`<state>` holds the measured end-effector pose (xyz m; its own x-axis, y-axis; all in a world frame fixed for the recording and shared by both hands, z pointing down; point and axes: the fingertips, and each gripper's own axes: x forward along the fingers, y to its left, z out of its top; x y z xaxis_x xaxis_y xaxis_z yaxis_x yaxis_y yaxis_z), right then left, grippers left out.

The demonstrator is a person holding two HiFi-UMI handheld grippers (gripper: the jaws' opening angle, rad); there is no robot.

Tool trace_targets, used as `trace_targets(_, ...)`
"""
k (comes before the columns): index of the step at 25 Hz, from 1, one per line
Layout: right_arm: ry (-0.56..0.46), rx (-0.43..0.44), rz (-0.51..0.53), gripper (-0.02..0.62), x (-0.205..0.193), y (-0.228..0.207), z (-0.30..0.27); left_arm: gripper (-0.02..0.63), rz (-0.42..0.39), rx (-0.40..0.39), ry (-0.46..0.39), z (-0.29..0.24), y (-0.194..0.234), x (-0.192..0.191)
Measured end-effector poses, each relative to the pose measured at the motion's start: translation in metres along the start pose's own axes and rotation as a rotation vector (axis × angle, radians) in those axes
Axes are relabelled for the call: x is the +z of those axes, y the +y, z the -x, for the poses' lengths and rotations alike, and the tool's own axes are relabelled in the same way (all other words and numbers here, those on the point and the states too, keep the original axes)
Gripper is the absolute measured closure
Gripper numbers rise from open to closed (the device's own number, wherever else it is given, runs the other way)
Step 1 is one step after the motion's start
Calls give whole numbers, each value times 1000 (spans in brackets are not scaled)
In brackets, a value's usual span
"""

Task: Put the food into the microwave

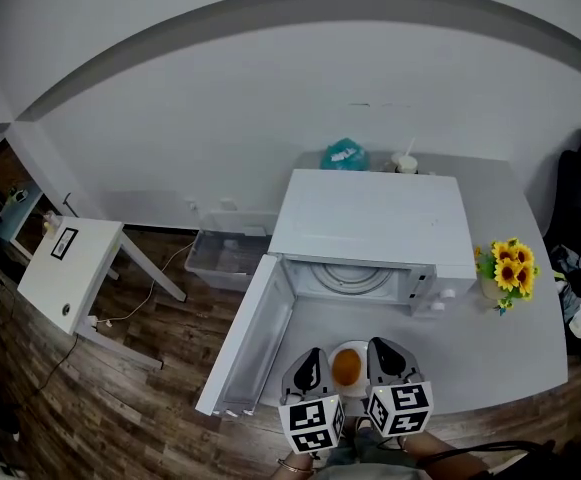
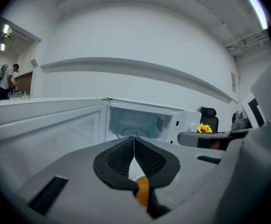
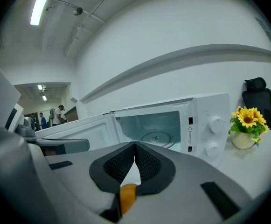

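Observation:
A white microwave (image 1: 370, 218) stands on the grey table (image 1: 500, 353) with its door (image 1: 250, 338) swung open to the left and its cavity (image 1: 355, 276) showing. A white plate (image 1: 349, 349) with orange-brown food (image 1: 347, 368) lies near the table's front edge, before the opening. My left gripper (image 1: 313, 353) is at the plate's left side and my right gripper (image 1: 378, 346) at its right; whether they touch it I cannot tell. Both are shut, tips meeting, in the left gripper view (image 2: 134, 139) and right gripper view (image 3: 135, 146), pointing at the cavity (image 3: 154, 125).
A pot of sunflowers (image 1: 510, 266) stands right of the microwave, beside its knobs (image 3: 215, 123). A teal object (image 1: 344, 154) and a cup (image 1: 404, 164) sit behind it. On the floor at left are a tipped white side table (image 1: 70, 268) and a plastic bin (image 1: 225, 253).

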<state>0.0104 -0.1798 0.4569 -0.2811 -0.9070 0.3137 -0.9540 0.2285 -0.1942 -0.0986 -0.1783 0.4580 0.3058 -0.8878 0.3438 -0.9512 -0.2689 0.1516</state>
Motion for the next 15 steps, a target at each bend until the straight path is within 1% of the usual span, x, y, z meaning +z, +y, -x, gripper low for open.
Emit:
trace_targets(2,21,-15,2,578,-8,-5,-2,609,23,-5,33,-3,1,-10)
trace_targets(6,54,-17,-17,577,-26,-16,-6,604,54,-4,89,-11,6,-33)
trace_targets(7,64,-20,-21,575,-30,-19,-6,576,70,-10,104,-14,6,-40)
trace_targets(8,75,-25,-26,575,-35,-23,-7,514,87,-18,120,-16,6,-46)
trace_targets(9,87,-30,-30,575,-40,-26,-7,486,101,-22,137,-18,6,-53)
trace_targets(11,112,-38,-42,572,-52,-33,-9,485,113,-16,167,-22,8,-67)
trace_targets(15,163,-51,-67,543,-78,-42,-15,485,135,6,215,-29,20,-94)
